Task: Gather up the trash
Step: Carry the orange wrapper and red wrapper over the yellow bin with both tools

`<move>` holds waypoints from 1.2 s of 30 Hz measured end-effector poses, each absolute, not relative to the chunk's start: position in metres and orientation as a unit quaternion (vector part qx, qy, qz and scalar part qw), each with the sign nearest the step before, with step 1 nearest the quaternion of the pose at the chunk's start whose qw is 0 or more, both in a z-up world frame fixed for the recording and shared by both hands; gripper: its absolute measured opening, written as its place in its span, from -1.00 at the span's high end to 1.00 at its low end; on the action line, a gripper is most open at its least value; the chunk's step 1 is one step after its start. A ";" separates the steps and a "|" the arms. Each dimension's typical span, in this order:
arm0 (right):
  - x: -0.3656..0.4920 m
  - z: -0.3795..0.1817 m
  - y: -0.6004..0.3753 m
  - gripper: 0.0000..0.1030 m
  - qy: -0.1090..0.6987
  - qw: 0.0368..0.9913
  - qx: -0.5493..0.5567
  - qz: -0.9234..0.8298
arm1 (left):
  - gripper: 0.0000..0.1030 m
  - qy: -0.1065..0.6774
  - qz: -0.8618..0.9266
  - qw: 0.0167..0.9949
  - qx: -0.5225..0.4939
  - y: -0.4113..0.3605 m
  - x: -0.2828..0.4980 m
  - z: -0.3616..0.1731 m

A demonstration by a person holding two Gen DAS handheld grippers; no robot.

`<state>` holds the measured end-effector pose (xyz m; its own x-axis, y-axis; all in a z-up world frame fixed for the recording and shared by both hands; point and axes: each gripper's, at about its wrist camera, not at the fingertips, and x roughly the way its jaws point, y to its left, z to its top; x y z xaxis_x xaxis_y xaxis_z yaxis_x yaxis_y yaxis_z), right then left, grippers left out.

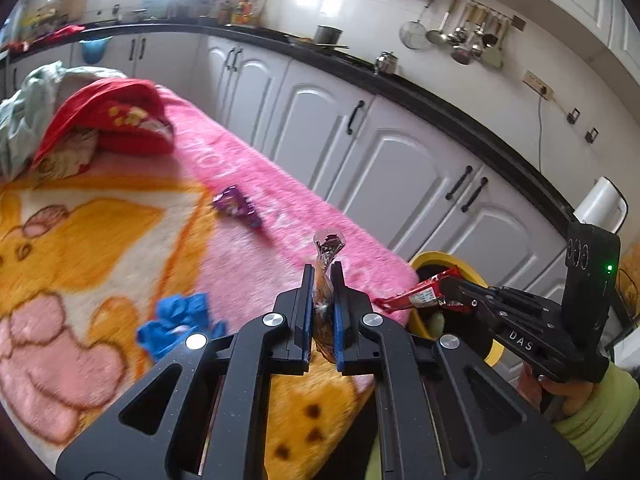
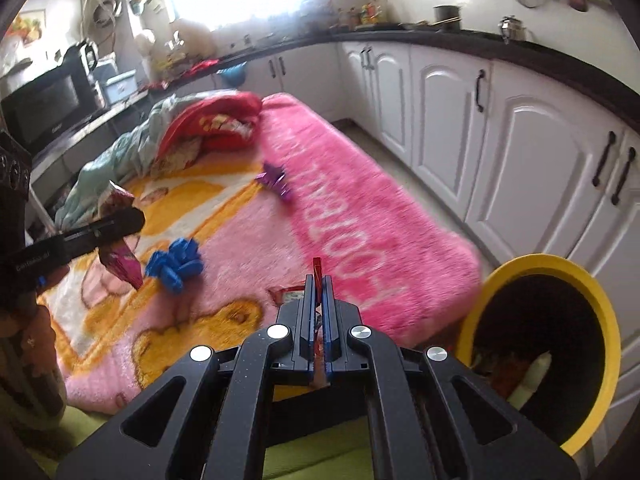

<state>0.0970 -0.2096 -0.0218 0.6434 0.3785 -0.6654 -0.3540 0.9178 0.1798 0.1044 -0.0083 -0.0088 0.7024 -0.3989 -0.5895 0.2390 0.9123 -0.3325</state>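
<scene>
From the left wrist view, the left gripper has its fingers drawn close together and clamped on a crinkled orange-and-clear wrapper that stands upright between the pads, its twisted top poking out above the tips. Below lies a pink and orange blanket spread over a flat surface. On the blanket, well ahead of the fingers, sits a purple wrapper; nearer and to the left lies a crumpled blue scrap. At the right, the right gripper pinches one end of a red wrapper, which sticks out sideways over the blanket's corner — just in front of a yellow bin standing beside the blanket.

Over on the right wrist view, the right gripper shows its fingers nearly closed, squeezing the red wrapper edge-on, a thin red strip rising above the tips. The yellow bin stands just to the right of the fingers, tilted in the fisheye, with some trash inside its dark interior. At the left edge, the left gripper grips its wrapper — seen here as pinkish foil hanging below the fingers. The blue scrap lies on the blanket beside it, and the purple wrapper lies farther back. White cabinets line the right.
</scene>
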 end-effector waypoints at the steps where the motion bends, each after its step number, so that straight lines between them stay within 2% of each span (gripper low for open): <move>1: 0.097 -0.020 -0.212 0.94 0.368 0.908 0.020 0.199 | 0.92 0.343 -0.179 0.915 -0.114 -0.013 0.107 -0.008; 20: 0.092 0.004 -0.308 0.94 0.321 0.934 0.100 0.119 | 0.92 0.334 -0.254 0.905 -0.072 -0.112 0.132 0.001; 36: 0.070 -0.008 -0.399 0.94 0.312 0.936 0.159 0.028 | 0.92 0.362 -0.318 0.876 -0.034 -0.207 0.146 -0.024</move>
